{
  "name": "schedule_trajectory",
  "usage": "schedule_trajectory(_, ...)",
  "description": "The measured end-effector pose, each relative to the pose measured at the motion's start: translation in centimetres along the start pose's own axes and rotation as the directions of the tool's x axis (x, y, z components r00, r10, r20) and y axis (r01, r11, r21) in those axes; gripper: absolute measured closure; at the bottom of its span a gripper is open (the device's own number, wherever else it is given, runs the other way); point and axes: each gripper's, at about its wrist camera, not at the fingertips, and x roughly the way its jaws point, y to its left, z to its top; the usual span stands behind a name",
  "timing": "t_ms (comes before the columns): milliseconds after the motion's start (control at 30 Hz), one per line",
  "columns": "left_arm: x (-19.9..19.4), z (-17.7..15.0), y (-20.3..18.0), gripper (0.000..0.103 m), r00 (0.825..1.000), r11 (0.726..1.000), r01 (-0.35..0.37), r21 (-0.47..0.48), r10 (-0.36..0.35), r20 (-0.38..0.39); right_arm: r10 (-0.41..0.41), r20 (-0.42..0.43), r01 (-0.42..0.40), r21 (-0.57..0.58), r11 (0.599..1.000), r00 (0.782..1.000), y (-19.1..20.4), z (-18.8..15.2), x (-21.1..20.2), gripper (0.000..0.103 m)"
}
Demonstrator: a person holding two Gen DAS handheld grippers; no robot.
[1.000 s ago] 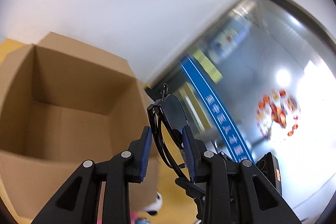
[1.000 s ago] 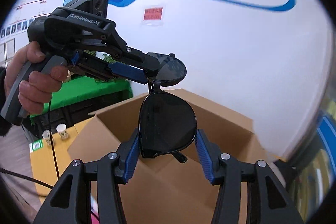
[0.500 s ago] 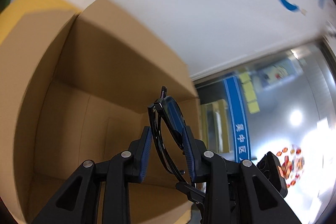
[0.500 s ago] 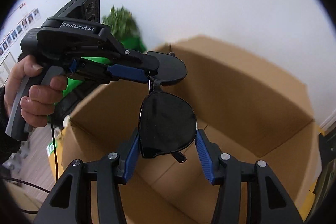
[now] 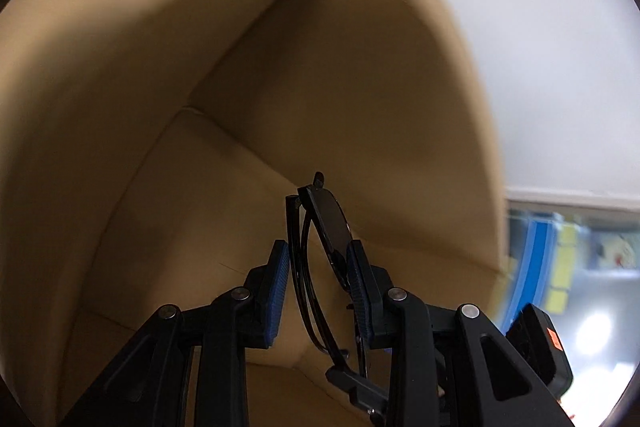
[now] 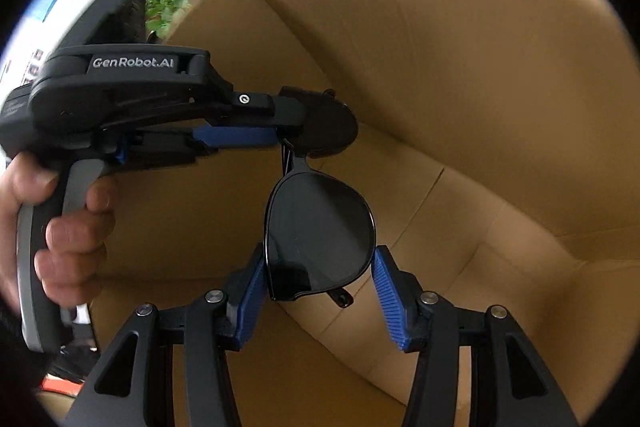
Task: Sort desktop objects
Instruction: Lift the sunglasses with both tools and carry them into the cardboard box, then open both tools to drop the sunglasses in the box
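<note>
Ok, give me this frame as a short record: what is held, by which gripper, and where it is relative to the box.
held item: sunglasses, folded, dark lenses
left gripper: shut on one lens end of the sunglasses
right gripper: jaws closed on the other lens
container: cardboard box, open; no contents in view
position: sunglasses hang over the box interior, above its floor
person: hand on the left gripper's handle

an open cardboard box [image 5: 168, 75] fills both views, its plain brown walls rising around a bare floor panel [image 6: 460, 247] crossed by fold creases. nothing lies on that floor where it shows. what the box stands on is not clear in either view.
</note>
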Motion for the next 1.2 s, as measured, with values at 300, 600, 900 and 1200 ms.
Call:
schedule_trajectory(300,3.9,-0.8,-3.8,0.094,0.976,0.964,-0.218,0.149,0.216,0.031,0.135,-0.048,-0.123,0.197,0.973,0.99,-3.7,0.4,7.5,0.059)
schedule_trajectory(600,9.5,-2.1,-0.9,0.094,0.943,0.937,-0.259,0.235,0.298,-0.149,0.028,-0.151,0.012,0.256,0.967,0.988,-7.6,-3.4,9.0,0.059)
schedule_trajectory(900,4.4,-4.5,-3.5,0.037,0.947,0.856,-0.209,0.473,0.297,-0.119,0.004,-0.124,0.017,0.171,0.985,0.992,-4.5,-3.5,2.9,0.02)
schedule_trajectory(1200,-12.1,-14.6,-3.3,0.018,0.99,0.71,-0.137,0.691,0.072,0.123,0.013,0.205,-0.015,0.006,1.0,0.979,6.3,-11.7,-11.9,0.0)
